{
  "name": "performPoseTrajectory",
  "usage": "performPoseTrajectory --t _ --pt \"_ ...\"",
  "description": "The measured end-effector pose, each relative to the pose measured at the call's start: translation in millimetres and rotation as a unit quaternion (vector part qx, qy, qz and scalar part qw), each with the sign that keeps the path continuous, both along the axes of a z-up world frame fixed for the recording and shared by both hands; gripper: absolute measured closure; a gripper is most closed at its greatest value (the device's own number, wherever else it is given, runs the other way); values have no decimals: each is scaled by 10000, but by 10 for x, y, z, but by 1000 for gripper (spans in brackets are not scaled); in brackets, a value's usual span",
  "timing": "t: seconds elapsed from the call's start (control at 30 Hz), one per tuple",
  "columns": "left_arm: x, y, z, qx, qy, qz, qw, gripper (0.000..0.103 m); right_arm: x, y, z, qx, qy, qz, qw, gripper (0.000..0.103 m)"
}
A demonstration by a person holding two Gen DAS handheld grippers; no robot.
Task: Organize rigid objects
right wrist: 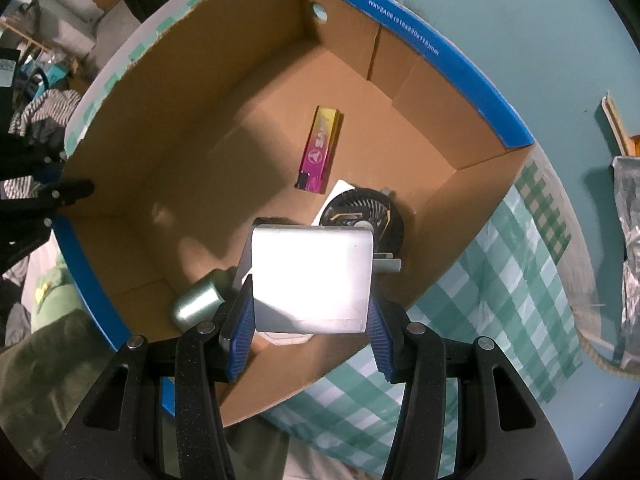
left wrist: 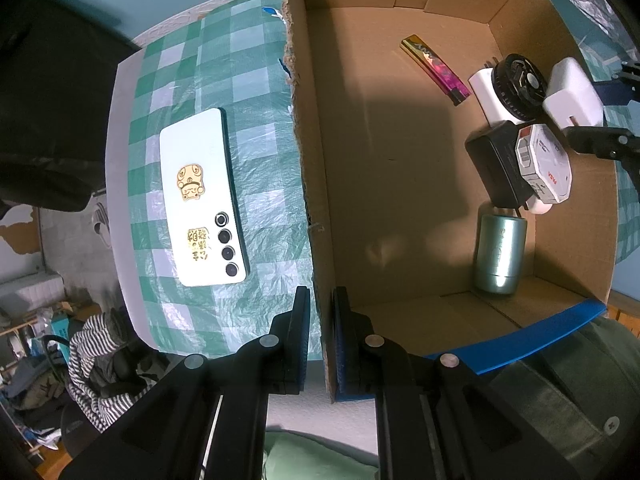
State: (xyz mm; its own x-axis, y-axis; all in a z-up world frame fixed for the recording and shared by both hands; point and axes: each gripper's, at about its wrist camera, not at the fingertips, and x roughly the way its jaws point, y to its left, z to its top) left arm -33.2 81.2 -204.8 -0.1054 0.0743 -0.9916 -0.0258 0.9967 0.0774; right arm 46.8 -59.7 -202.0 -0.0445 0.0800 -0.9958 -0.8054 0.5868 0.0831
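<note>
Brown cardboard filled both views, the open box [right wrist: 224,152] sitting on the green-checked table [left wrist: 256,92]; the left gripper [left wrist: 321,344] pointed down over the box's near wall, its jaws drawn tight on that wall's edge, one finger outside and one inside; off to the outer side of those jaws, out on the cloth, a white phone [left wrist: 200,200] lay face down with gold stickers and a row of lenses showing; the right gripper [right wrist: 310,320] hung over the box interior, its jaws part-way open and clamped on a white charger block [right wrist: 312,276], blue pads pressing its two sides; the block was held above the box floor, not resting on it; beyond those jaws lay a yellow-and-pink lighter [right wrist: 320,148] flat on the floor, well apart from everything; just past the block sat a black round fan [right wrist: 366,216] on a white piece; to the left side of the right jaws a pale green cylinder [right wrist: 198,300] lay on its side near the corner; in the left view a black adapter [left wrist: 498,164] and a white hexagonal box [left wrist: 544,164] crowded beside the fan, touching one another.
</note>
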Motion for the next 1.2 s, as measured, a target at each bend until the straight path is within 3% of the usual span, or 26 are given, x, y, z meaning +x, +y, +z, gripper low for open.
performPoseTrajectory --t 0.6,0.73,1.2 --pt "-22 -12 21 26 -5 -23 10000 92 -13 -124 167 139 -17 -247 9996 51" --pt "-20 -12 29 33 -6 -45 10000 92 -15 -186 277 242 -93 -401 9989 45" --pt "166 -64 281 74 -337 -35 9994 92 110 -510 715 641 -536 -1519 9849 44"
